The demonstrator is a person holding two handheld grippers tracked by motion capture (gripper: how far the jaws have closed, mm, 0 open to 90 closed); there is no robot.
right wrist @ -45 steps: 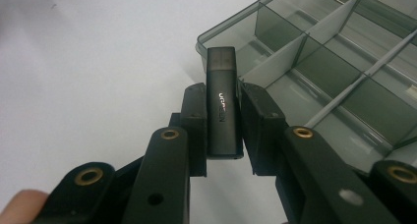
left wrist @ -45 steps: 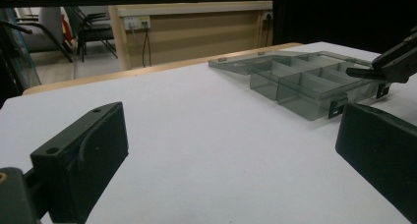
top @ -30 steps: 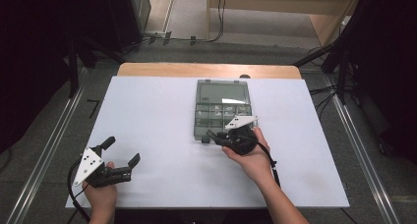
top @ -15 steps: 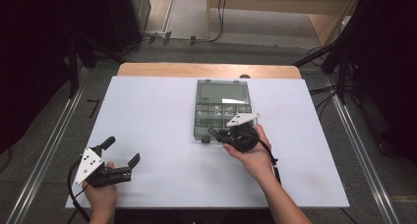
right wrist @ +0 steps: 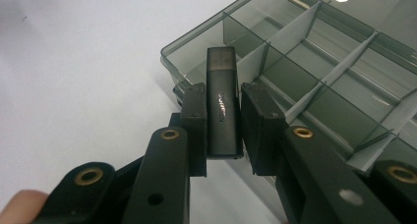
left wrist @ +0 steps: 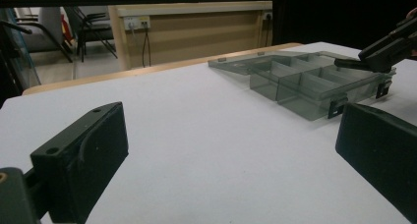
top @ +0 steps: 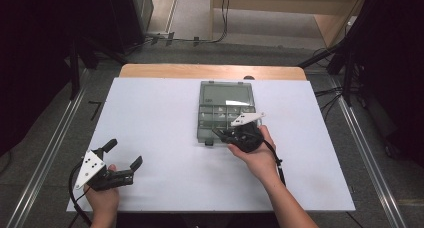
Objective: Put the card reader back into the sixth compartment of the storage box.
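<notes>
Right now the right gripper (top: 223, 133) sits just right of table centre in the high view, at the near edge of the organizer box (top: 226, 100), its jaws pinching a small black USB stick (right wrist: 223, 103). In the right gripper view the stick stands lengthwise between the two pads, capped end pointing to 12 o'clock, and that end overhangs the box's near corner compartment; whether the tip touches the box rim is hard to tell. Silver lettering runs along the stick's face, too small to read. The box is smoky translucent plastic, split by dividers into several compartments, lid (top: 226, 94) flipped open and lying flat toward 12 o'clock. Two dark latches (left wrist: 337, 107) show on its front wall in the left gripper view.

The left gripper (top: 123, 154) is down at about 7 o'clock on the white table (top: 150, 113), well apart from the box, held by the left hand (top: 102, 198) at the table's near edge. Its jaws are spread wide with nothing between them, pointing toward roughly 2 o'clock. In its own view the box lies at about 1 o'clock, with the right gripper at its far right corner. The right hand (top: 257, 155) comes in from 5 o'clock.
</notes>
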